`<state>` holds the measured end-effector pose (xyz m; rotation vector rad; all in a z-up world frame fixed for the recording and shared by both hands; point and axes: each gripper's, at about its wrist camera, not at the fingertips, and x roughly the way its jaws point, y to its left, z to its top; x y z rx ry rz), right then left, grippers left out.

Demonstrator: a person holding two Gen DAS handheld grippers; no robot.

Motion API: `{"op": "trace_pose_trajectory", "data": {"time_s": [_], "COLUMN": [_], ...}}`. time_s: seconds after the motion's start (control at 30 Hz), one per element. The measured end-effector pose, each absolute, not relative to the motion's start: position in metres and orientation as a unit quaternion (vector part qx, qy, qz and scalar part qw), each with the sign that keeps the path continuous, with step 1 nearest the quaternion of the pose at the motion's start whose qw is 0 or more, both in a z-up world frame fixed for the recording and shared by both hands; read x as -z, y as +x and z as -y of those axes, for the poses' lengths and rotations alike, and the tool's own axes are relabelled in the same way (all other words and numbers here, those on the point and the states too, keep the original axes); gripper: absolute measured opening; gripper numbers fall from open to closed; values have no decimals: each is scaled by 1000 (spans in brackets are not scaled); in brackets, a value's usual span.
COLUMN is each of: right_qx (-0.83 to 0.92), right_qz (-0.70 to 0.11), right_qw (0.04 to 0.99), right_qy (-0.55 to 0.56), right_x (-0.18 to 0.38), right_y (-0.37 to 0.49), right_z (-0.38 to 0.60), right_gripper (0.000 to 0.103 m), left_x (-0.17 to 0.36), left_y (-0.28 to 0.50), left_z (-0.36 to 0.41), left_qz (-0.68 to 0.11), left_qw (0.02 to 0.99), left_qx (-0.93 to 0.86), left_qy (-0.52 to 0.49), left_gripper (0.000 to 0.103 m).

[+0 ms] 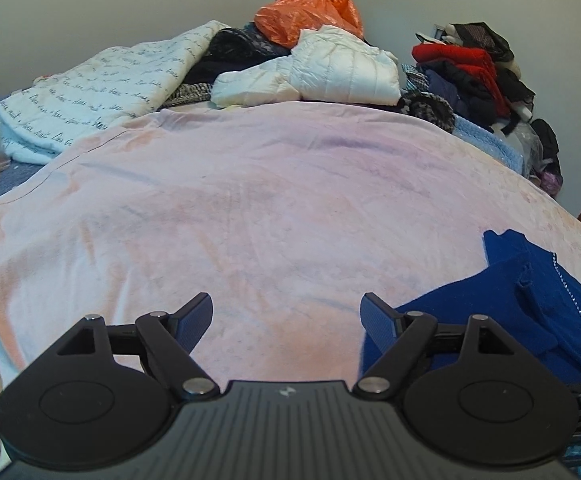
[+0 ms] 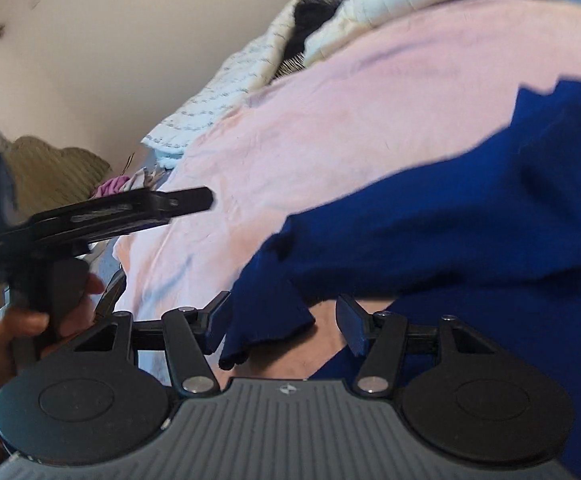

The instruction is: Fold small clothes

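A dark blue knit garment [image 1: 522, 308] lies crumpled on the pink blanket [image 1: 250, 208] at the near right. My left gripper [image 1: 286, 320] is open and empty, low over the blanket just left of the garment. In the right wrist view the garment [image 2: 470, 208] fills the right half. My right gripper [image 2: 284, 328] is open, with a hanging blue corner [image 2: 266, 320] of the garment between its fingers, not clamped. The left gripper [image 2: 194, 200] shows there at the left, held in a hand.
At the bed's far end lie a white script-print quilt [image 1: 90, 92], a white puffer jacket [image 1: 330, 72], an orange plastic bag [image 1: 310, 12] and a pile of red and dark clothes [image 1: 474, 72]. A tan cushion [image 2: 50, 168] sits left of the bed.
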<state>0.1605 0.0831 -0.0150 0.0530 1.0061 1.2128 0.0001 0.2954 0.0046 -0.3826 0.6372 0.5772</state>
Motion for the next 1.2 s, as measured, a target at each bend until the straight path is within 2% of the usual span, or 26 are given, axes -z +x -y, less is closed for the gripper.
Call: {"op": "trace_pose_trajectory", "data": {"time_s": [0.03, 0.07, 0.17, 0.23, 0.27, 0.6, 0.9, 1.2], "right_qx": [-540, -540, -551, -565, -571, -618, -689, -727], "right_qz": [-457, -458, -475, -469, -467, -441, -395, -356], "right_qw": [706, 705, 685, 678, 675, 636, 586, 565], "right_qy": [26, 36, 46, 37, 35, 137, 162, 161], "right_x": [20, 25, 29, 28, 27, -25, -85, -118], "right_y": [160, 159, 156, 149, 146, 159, 146, 135], "right_z": [-87, -86, -92, -97, -98, -125, -188, -196], "right_gripper": [55, 46, 14, 13, 9, 8, 9, 8], "left_x": [-4, -4, -2, -1, 0, 3, -2, -5], "left_y": [-3, -7, -17, -25, -29, -55, -81, -82], "left_z": [-298, -301, -309, -316, -320, -342, -362, -362], "left_qz": [-306, -306, -307, -304, -302, -282, -249, -236], "left_qw": [890, 887, 882, 878, 876, 854, 834, 829], "left_qx": [-282, -286, -299, -309, -315, -356, -398, -406], "left_qy": [-189, -193, -198, -203, -207, -253, -291, -302], "left_gripper": [81, 82, 82, 82, 82, 82, 82, 82]}}
